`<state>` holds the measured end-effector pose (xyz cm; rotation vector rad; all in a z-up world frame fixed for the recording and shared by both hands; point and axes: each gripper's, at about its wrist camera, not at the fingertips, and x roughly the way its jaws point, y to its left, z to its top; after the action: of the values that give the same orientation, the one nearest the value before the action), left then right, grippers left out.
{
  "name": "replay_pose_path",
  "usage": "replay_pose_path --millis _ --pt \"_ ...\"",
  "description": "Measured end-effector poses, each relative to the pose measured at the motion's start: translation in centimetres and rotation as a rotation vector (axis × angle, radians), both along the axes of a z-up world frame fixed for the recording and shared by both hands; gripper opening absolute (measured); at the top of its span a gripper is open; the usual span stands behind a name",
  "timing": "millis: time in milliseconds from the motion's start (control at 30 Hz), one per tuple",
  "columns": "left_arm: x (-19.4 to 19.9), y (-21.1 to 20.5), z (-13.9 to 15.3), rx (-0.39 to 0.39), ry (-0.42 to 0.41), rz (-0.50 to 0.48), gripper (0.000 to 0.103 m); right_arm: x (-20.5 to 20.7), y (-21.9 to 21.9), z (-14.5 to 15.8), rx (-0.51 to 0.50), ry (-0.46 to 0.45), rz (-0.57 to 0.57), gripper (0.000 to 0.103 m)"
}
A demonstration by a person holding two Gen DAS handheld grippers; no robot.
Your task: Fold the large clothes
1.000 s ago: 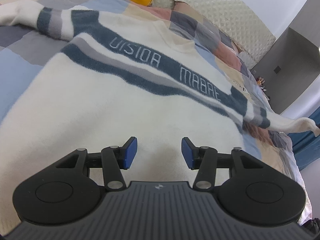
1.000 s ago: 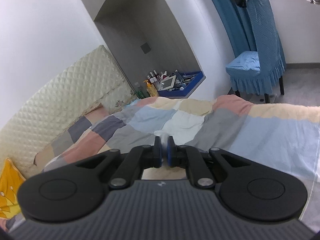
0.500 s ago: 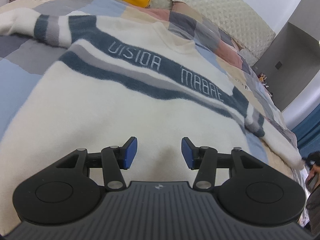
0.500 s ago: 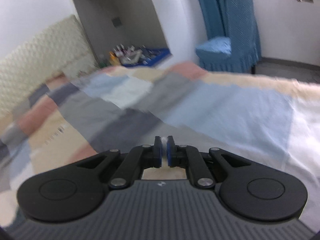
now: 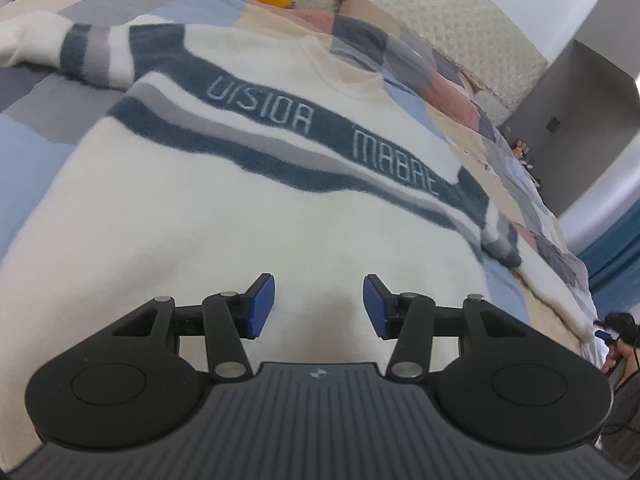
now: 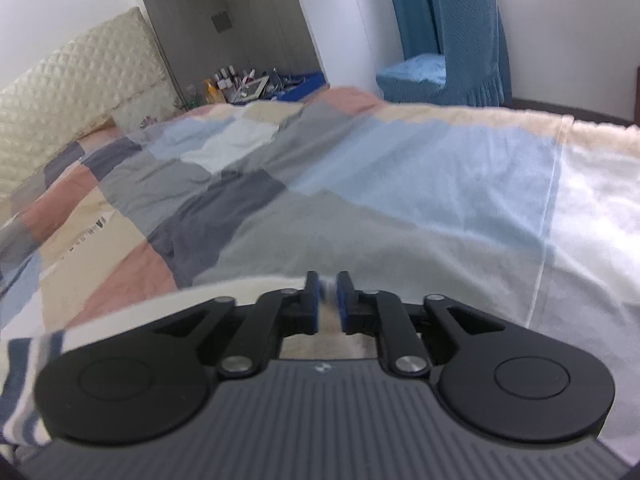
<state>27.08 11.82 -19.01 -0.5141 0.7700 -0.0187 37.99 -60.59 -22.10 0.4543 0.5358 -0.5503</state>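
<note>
Cream knit, banded in dark blue and grey, the sweater lies face up and spread flat across the patchwork quilt on the bed, its lettered chest stripe running toward the quilted headboard. The left gripper hovers over the lower body of the garment with its jaws wide apart and nothing between them, just as it did a second ago. The change is on the other side: a second ago the right gripper held the right sleeve lifted off the quilt with its jaws pressed together on the cuff; now the sleeve lies stretched out along the quilt, and the jaws have eased to a narrow gap with a bit of cream cuff still showing between them. Whether they still pinch it I cannot tell. To my eye the sleeve has been pulled straight and is being let go, so the garment looks laid out and ready for a first fold.
</note>
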Motion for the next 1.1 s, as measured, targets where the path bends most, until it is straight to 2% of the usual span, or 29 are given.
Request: replay_pose_path --millis 33,67,100,300,433,633,767,967,1100 --pt "-0.1 -0.2 0.4 0.023 -0.007 -0.011 0.055 -0.2 0.2 0.6 -0.01 0.001 -0.003 0.049" --pt "-0.2 -0.3 0.7 0.043 -0.014 -0.019 0.055 -0.4 0.5 1.2 -0.01 -0.008 0.003 0.056" --pt "-0.3 -0.5 1.0 0.061 -0.021 -0.027 0.055 -0.5 0.9 1.8 -0.005 -0.016 0.014 0.058" --pt "-1.5 -0.7 2.6 0.064 -0.067 -0.07 0.055 -1.7 5.9 6.3 -0.006 -0.036 0.121 0.058" --pt "-2.9 -0.7 3.8 0.099 -0.112 -0.089 0.055 -3.0 11.5 9.7 -0.025 -0.044 0.23 0.057" --pt "-5.0 -0.2 5.4 0.09 -0.163 -0.114 0.055 -6.4 20.4 13.3 -0.004 -0.056 0.418 0.056" --pt "-6.0 -0.5 6.1 0.08 -0.189 -0.137 0.055 -8.7 25.7 13.8 0.044 -0.045 0.516 0.056" --pt "-6.9 -1.4 6.2 0.076 -0.201 -0.173 0.055 -11.8 32.3 12.2 0.195 -0.021 0.6 0.057" --pt "-6.8 -2.0 5.8 0.076 -0.19 -0.192 0.055 -13.3 36.1 12.9 0.221 -0.061 0.632 0.057"
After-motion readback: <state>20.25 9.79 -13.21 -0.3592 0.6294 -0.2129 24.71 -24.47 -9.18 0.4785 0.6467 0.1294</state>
